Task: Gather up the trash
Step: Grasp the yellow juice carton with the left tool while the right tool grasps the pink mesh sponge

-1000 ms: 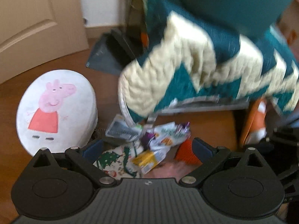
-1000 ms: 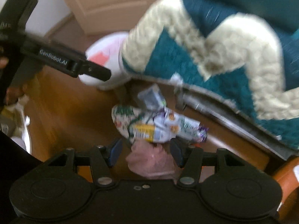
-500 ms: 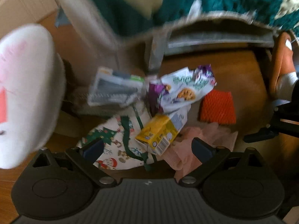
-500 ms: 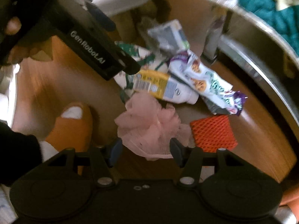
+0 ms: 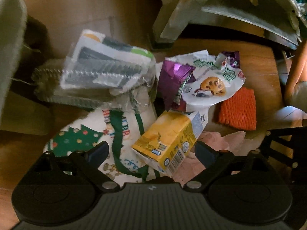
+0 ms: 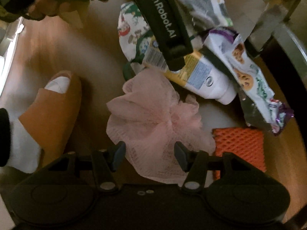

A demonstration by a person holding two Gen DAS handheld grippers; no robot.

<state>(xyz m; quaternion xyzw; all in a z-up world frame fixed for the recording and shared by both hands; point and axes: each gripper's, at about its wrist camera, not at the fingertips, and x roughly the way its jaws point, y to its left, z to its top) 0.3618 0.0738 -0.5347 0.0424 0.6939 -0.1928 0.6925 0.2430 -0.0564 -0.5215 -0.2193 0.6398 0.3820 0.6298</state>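
Right wrist: bare floor (image 6: 76, 53) apparently leftward.

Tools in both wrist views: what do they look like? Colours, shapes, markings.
Both are matte black. The left tool and right tool each have two round black discs at the base, angled black linkage arms with silver pivot screws, and blue pads on the fingertips. The left tool's body carries white "GenRobot.AI" lettering in the right wrist view. No cables show.

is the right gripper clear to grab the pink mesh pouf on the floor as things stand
Probably yes. The right gripper is open and points down with the pink mesh pouf directly between its fingers; nothing lies on top of it. The yellow carton and orange net only border it.
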